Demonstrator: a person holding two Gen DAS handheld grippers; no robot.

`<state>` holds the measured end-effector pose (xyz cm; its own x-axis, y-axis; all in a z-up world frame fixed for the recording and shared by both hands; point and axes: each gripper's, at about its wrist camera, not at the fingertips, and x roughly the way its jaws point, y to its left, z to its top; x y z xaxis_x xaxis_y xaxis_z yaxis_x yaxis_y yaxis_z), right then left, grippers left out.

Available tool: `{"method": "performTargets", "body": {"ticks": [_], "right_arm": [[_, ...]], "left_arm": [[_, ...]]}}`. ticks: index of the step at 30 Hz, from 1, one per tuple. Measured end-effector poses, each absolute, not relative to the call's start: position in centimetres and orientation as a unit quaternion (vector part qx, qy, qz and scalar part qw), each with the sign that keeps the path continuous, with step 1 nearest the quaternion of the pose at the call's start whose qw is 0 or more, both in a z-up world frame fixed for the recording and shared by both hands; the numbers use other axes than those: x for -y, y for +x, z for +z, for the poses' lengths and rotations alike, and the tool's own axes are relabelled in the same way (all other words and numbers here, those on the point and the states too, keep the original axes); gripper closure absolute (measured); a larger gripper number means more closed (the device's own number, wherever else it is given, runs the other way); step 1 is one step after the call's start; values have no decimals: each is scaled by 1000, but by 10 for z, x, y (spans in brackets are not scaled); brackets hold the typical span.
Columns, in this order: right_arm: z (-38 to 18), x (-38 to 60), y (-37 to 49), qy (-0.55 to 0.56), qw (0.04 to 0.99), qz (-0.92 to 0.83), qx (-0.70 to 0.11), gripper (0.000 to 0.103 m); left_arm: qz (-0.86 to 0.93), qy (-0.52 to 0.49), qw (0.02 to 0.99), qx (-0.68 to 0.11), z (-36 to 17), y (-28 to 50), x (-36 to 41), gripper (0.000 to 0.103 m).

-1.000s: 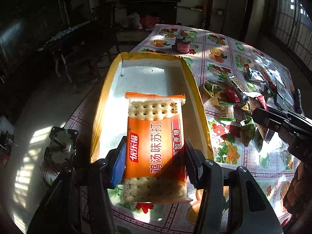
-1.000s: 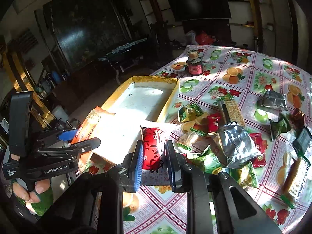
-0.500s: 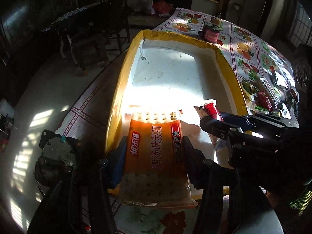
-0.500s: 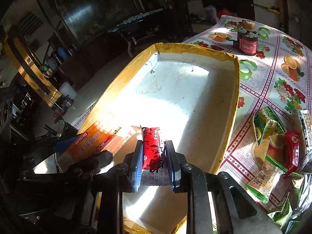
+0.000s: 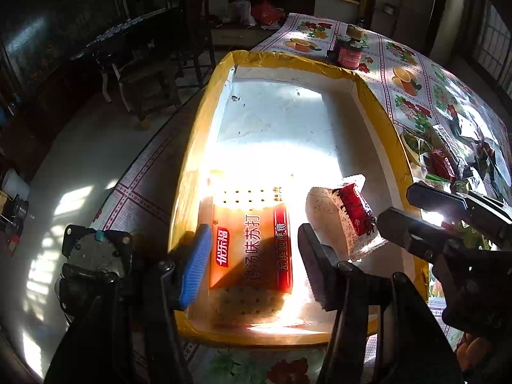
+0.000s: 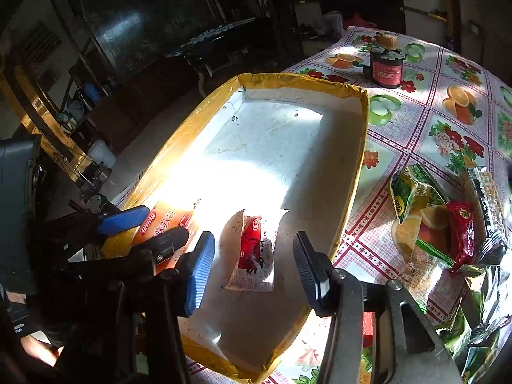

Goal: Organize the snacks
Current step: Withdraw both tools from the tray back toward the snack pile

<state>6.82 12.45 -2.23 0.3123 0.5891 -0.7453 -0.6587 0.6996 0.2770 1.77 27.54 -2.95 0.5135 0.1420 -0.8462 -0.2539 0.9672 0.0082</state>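
Jaws of both grippers are opening over the yellow-rimmed tray (image 6: 358, 172). Between the left gripper (image 5: 252, 265) jaws lies the orange cracker pack (image 5: 249, 243), lengthwise, seemingly untouched. Ahead of the right gripper (image 6: 252, 268) lies the red snack packet (image 6: 254, 252), released, clear of both pads.

**Red packet lay loose between the opening jaws**

The right gripper (image 6: 252, 265) hung over the near end of the yellow-rimmed tray (image 6: 358, 160), its jaws opening. Between them, touching neither pad, a red-and-white snack packet (image 6: 252, 252) lay on the tray's white floor. To the gripper's left, the left gripper (image 6: 144, 227) straddled an orange cracker packet (image 6: 166, 220). To its right, a heap of loose snacks (image 6: 448, 224) covered the flowered desk (image 6: 416, 121). Far ahead stood a dark jar (image 6: 385, 68).
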Motion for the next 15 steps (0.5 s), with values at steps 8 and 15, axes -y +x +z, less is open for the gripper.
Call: {"method": "performTargets", "body": {"ticks": [8, 15], "right_arm": [[16, -17, 30, -7, 874, 309, -374, 39], [0, 90, 18, 15, 903, 170, -394, 39]], "left_arm": [[68, -48, 889, -450, 1, 3, -222, 31], [1, -22, 888, -459, 2, 5, -144, 27]]}}
